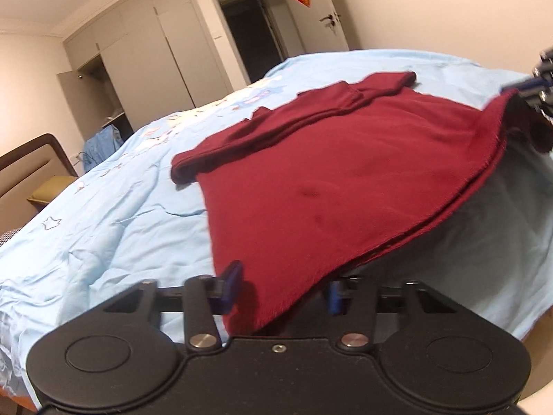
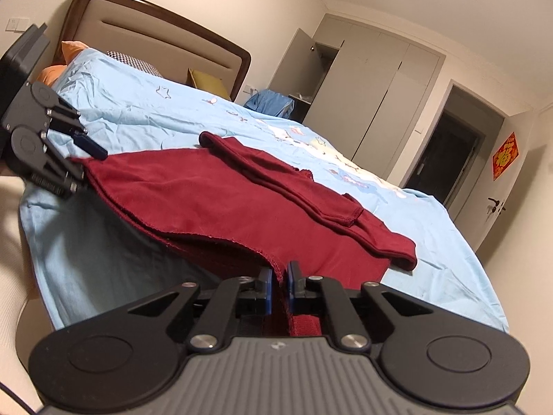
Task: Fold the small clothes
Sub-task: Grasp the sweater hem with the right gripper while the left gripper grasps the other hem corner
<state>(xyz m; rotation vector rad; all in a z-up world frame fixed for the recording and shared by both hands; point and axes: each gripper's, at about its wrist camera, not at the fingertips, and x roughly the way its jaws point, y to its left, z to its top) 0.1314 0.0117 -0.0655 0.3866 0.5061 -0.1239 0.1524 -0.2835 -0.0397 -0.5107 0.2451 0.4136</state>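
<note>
A dark red garment (image 1: 345,173) lies on the light blue bedcover (image 1: 103,214), its sleeves folded across the far part. Its near hem is raised off the bed. My left gripper (image 1: 283,290) is open; the hem's corner hangs between its blue fingers (image 1: 232,282) and drapes over the right one. From the right wrist view, the left gripper (image 2: 84,166) sits at the garment's (image 2: 207,193) left corner. My right gripper (image 2: 280,283) is shut on the other hem corner, with cloth pinched between its pads. It also shows at the left wrist view's right edge, the right gripper (image 1: 532,90).
The bed's headboard (image 2: 155,34) and pillows (image 2: 207,81) are at the far end. A wardrobe (image 1: 145,55), a dark doorway (image 1: 252,34) and a door (image 1: 318,14) stand beyond the bed. The bedcover (image 2: 432,242) hangs over the near edge below the grippers.
</note>
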